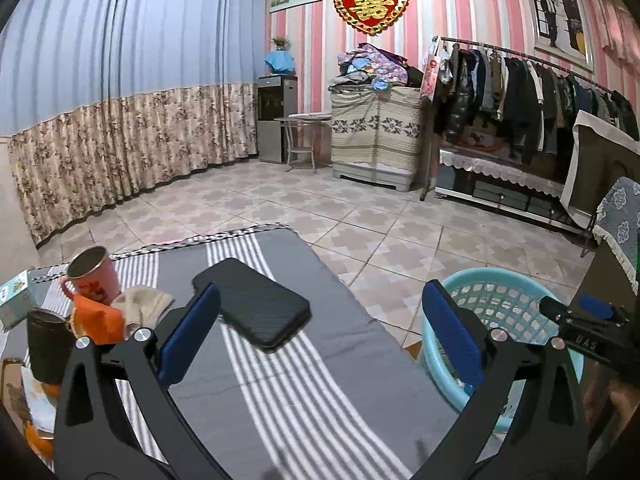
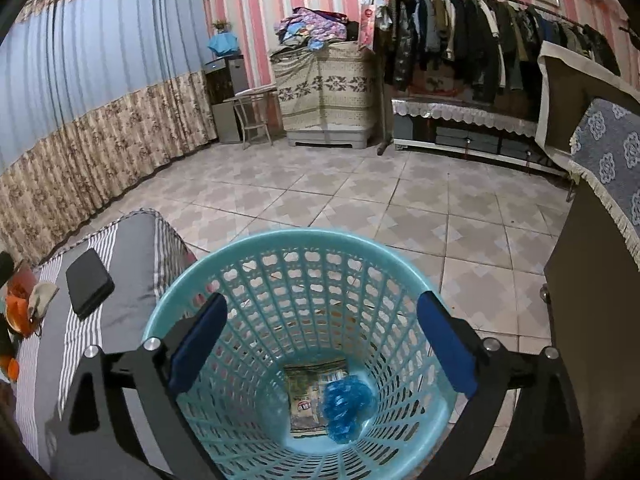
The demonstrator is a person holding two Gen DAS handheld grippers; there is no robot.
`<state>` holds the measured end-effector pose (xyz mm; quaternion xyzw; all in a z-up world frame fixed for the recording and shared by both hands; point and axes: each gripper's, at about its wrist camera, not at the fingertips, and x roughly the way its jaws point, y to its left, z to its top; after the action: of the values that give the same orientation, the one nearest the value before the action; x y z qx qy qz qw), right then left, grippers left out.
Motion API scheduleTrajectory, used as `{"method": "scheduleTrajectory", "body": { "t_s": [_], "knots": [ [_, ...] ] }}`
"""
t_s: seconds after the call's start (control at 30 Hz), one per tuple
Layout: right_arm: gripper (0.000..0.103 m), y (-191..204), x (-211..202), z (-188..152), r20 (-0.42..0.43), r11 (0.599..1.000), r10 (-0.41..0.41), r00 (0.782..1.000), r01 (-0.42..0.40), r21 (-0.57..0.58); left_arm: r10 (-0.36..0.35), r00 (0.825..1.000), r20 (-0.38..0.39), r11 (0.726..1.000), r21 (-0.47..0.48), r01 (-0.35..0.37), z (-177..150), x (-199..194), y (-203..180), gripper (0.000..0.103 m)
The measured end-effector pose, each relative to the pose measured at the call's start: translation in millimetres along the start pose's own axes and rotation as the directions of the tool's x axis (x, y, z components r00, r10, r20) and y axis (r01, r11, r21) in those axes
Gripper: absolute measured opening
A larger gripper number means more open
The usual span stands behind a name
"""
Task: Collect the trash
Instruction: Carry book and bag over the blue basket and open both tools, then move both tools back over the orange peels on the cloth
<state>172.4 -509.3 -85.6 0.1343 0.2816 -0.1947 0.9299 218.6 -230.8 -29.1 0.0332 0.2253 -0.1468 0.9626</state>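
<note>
A turquoise lattice basket stands on the tiled floor beside the grey striped surface. At its bottom lie a crumpled blue plastic wad and a flat printed packet. My right gripper hangs open over the basket's mouth, with nothing between its blue pads. My left gripper is open above the striped surface, empty. Left of it lie an orange wrapper and a crumpled beige wad. The basket and the right gripper's fingertip show at the right of the left wrist view.
A black phone lies on the striped surface just ahead of the left gripper. A pink mug, a dark cup and a small box crowd the left edge. A brown cabinet stands right of the basket.
</note>
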Motion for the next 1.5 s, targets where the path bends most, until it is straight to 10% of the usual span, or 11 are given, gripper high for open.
{"method": "scheduleTrajectory", "body": {
  "t_s": [1.1,1.5],
  "knots": [
    [0.099,126,-72,-59,0.023,0.940,0.179,0.984,-0.164,-0.300,0.106,0.994,0.037,0.994,-0.012,-0.105,-47,-122,112,0.097],
    [0.099,170,-101,-86,-0.011,0.923,0.193,0.981,-0.186,-0.338,0.320,0.947,-0.002,0.943,-0.092,-0.319,-75,-182,226,0.098]
  ]
}}
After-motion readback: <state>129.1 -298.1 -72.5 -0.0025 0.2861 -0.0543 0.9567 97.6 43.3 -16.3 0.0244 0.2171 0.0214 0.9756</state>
